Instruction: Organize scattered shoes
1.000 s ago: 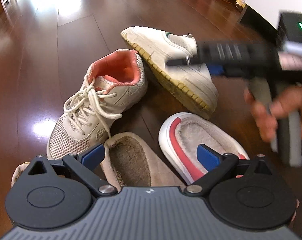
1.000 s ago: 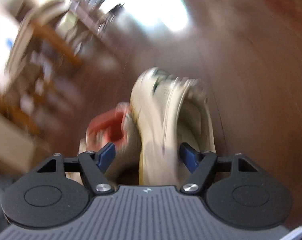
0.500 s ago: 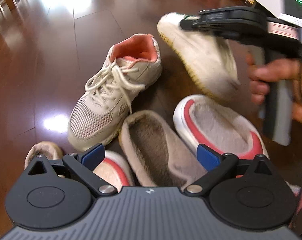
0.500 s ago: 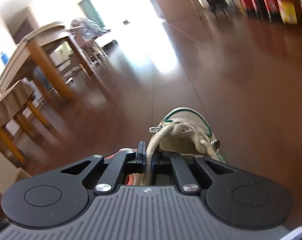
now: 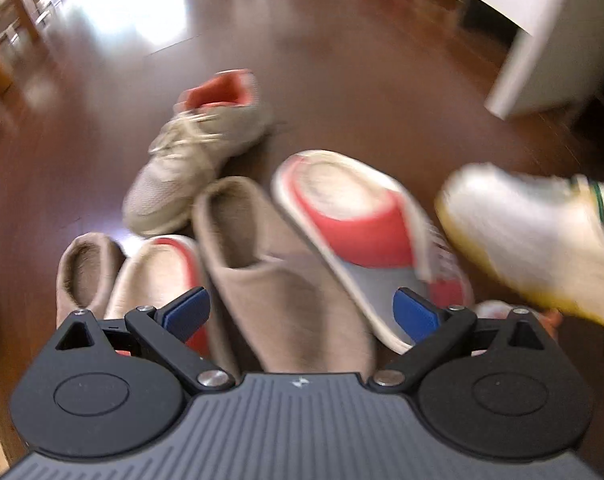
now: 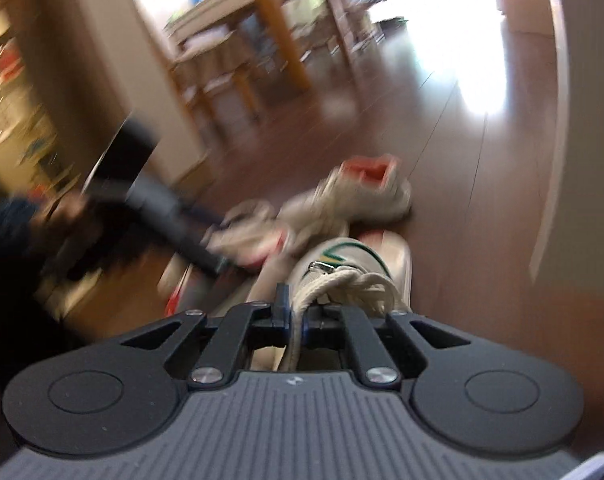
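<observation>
My right gripper (image 6: 296, 316) is shut on the laces of a white sneaker with green trim (image 6: 344, 264) and holds it off the floor; the sneaker shows blurred at the right of the left wrist view (image 5: 534, 240). My left gripper (image 5: 302, 314) is open and empty above a brown slipper (image 5: 270, 276). A red-and-grey slipper (image 5: 366, 236) lies to its right. A second red slipper (image 5: 158, 272) and a second brown slipper (image 5: 82, 272) lie to its left. A beige sneaker with coral lining (image 5: 198, 152) lies behind them.
Dark wooden floor (image 5: 342, 72) all around. A white cabinet (image 5: 542, 40) stands at the far right. A wooden table with chairs (image 6: 262, 40) stands farther off. The left hand and its gripper handle (image 6: 150, 208) show blurred in the right wrist view.
My right gripper has closed on the white sneaker, lifted it from the pile and carried it to the right and nearer. My left gripper has drawn back, still open.
</observation>
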Demonstrator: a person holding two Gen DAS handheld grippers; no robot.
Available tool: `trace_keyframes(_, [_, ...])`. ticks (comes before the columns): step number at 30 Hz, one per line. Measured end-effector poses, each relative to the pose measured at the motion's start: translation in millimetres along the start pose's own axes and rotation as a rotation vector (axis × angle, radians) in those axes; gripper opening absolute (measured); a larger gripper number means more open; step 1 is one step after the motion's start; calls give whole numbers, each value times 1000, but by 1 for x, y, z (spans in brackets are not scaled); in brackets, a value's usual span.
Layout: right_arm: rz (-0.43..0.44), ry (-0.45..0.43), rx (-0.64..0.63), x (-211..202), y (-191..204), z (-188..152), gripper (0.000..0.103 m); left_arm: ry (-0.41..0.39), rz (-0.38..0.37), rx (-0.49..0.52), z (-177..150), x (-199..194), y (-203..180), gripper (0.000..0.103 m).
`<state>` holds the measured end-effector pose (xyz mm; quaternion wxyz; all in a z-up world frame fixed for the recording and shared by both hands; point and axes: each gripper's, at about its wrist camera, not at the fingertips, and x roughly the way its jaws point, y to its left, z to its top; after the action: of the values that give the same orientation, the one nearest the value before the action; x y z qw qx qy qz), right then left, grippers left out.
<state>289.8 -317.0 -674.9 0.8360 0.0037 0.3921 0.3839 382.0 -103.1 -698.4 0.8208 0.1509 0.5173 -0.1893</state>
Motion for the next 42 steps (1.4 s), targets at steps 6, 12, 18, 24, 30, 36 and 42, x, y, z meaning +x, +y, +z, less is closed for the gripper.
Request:
trace_keyframes(6, [213,256,-236,-61,24,-72,6,17,58,160,-16,-43,-78,99])
trace_keyframes(12, [338,340,-534,-82,29,-115,6,98,174,367,-53,-85,-139,99])
trace_keyframes(18, [332,306,-785,-101,57,-166,6,176,172,558,-83,-113,-185,100])
trace_keyframes(24, [153,440,-833,-96,72,-235,24,106,9,742,-98,-75,-224,100])
trace_keyframes(30, [-344,134,-166,-171,76,-285,67,54,-229,1054,-168,-3,-264,99])
trace_keyframes(36, [-576,46,538,-186,74,-332,24,47,-431,1123,-200,4,-282,99])
trace_keyframes(42, [-736,63,768,-158,51,-331,16,61,-454,1080,-217,15,-308,99])
